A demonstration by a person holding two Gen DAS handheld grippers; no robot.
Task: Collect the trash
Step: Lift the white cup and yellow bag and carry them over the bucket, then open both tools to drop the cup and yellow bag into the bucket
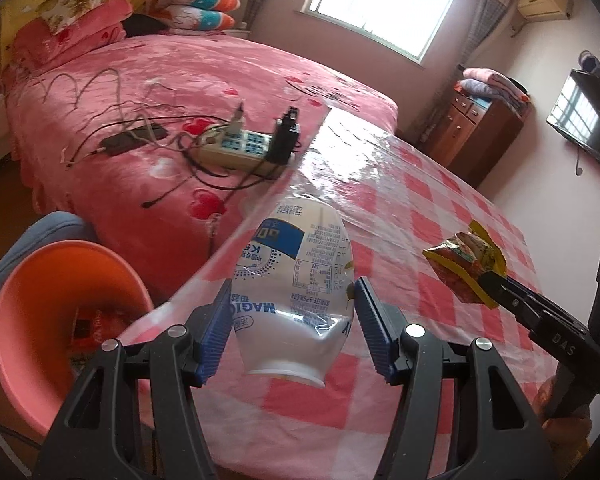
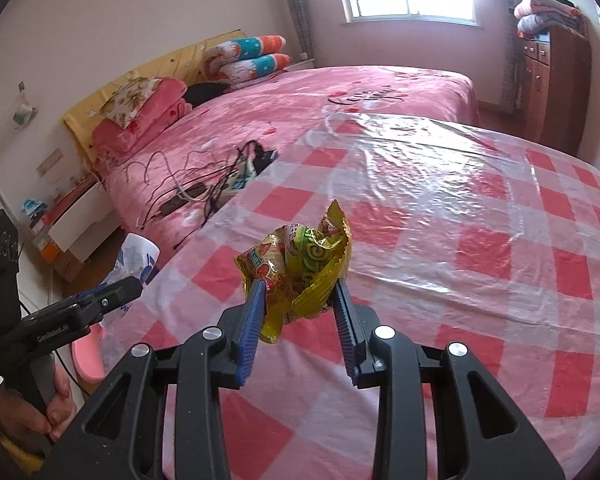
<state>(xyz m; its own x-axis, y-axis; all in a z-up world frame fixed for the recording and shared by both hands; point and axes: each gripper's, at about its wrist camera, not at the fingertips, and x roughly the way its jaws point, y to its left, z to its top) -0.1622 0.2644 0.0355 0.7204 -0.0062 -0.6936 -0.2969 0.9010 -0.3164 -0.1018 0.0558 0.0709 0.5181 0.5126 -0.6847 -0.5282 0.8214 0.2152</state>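
Observation:
A white plastic bottle (image 1: pixel 296 280) with blue print hangs mouth-down between the blue pads of my left gripper (image 1: pixel 294 300), which is shut on it above the edge of the checked table (image 1: pixel 400 216). A crumpled yellow and red snack wrapper (image 2: pixel 300 264) is pinched in my right gripper (image 2: pixel 300 292), shut on it and held over the table. The left wrist view shows the wrapper (image 1: pixel 466 266) in the right gripper's black fingers (image 1: pixel 516 300) at the right. In the right wrist view the bottle (image 2: pixel 138 258) and left gripper (image 2: pixel 132 286) appear at the left.
A pink basin (image 1: pixel 56 320) with red scraps inside stands on the floor below left of the table edge. Beyond it, the pink bed (image 1: pixel 180 92) carries a power strip (image 1: pixel 240 148) and tangled cables. A wooden cabinet (image 1: pixel 476 128) stands by the far wall. A hand (image 2: pixel 40 408) grips the left handle.

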